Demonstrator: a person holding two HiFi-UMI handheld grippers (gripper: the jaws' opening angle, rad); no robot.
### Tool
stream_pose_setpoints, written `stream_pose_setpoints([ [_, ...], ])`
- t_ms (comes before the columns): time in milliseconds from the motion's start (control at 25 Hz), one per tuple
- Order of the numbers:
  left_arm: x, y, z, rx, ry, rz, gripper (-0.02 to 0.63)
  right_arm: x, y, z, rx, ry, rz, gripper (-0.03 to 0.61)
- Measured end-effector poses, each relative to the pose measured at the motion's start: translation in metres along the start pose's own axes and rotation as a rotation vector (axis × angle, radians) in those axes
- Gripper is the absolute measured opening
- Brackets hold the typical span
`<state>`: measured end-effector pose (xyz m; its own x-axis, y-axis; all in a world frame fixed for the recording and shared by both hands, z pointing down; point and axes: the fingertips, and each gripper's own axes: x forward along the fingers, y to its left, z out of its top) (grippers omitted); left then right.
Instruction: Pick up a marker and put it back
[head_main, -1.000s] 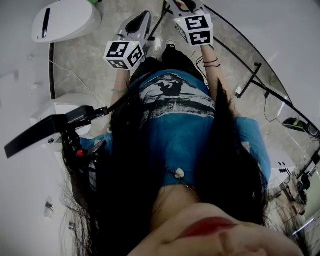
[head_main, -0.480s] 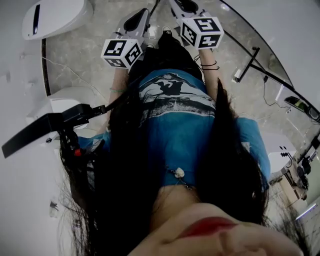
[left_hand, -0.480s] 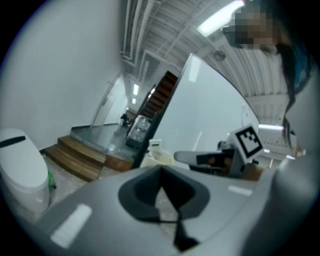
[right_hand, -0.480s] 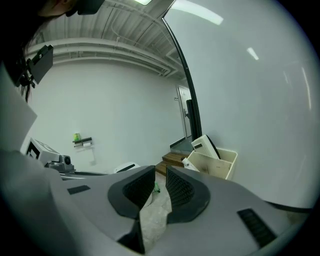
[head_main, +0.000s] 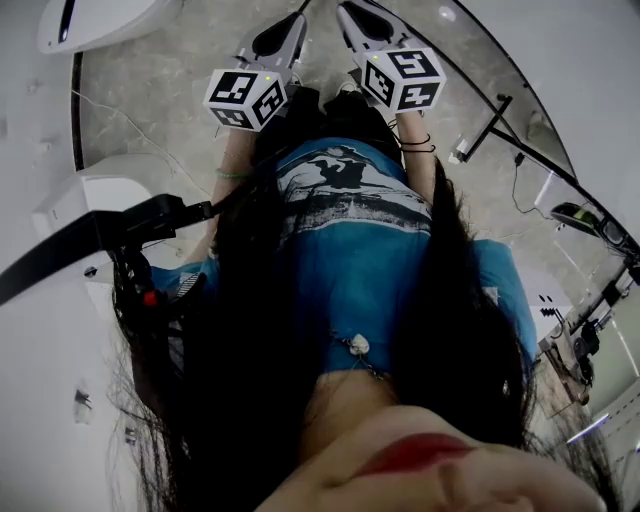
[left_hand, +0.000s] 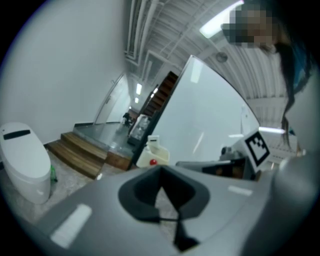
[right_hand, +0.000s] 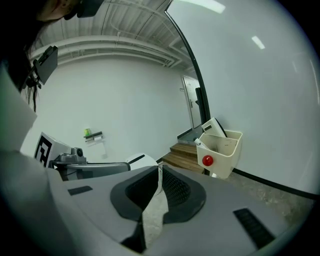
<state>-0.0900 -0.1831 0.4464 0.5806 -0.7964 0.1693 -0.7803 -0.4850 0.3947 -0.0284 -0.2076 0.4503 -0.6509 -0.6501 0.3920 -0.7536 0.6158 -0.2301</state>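
Where the tongs hang: side by side over the floor (head_main: 170, 110), out past the person's blue shirt (head_main: 370, 260) and long dark hair (head_main: 250, 340).
Left gripper (head_main: 292, 22): smooth grey shell with dark pads. The jaws meet at the tips, and only a small wedge of floor shows behind them. It holds nothing.
Right gripper (head_main: 352, 12): same grey shell, with a bumpy grid on its dark pads. The jaws almost touch, with a thin strip of floor between them. It holds nothing.
Cubes: a left cube (head_main: 247, 97) and a right cube (head_main: 403, 78), white with black squares.
Floor: pale grey, like stone, with thin veins.
Room: white walls, a tall curved glass wall (left_hand: 210, 115) with a dark rim, a ribbed ceiling (left_hand: 175, 30) and brown wooden steps (left_hand: 80, 150).
White pod (left_hand: 22, 160): smooth with a round top and a dark slot. It stands on the floor near the steps.
Cream bin (right_hand: 220, 147): boxy, with a round red knob (right_hand: 207, 160). It sits against the glass wall beside the steps.
Marker: not seen in any view, so I cannot tell where it lies from the tongs.
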Motion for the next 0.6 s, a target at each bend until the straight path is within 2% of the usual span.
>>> stream_pose_setpoints([
  [440,-0.017,0.018,0.001,-0.002,-0.024,0.078,0.000,0.011,0.028,-0.008,0.029,0.020,0.112,0.018],
  [600,-0.008,-0.052,-0.029,0.013,-0.015,0.106,0.000,-0.061,0.000,-0.027,0.065,-0.008,0.141,0.015],
])
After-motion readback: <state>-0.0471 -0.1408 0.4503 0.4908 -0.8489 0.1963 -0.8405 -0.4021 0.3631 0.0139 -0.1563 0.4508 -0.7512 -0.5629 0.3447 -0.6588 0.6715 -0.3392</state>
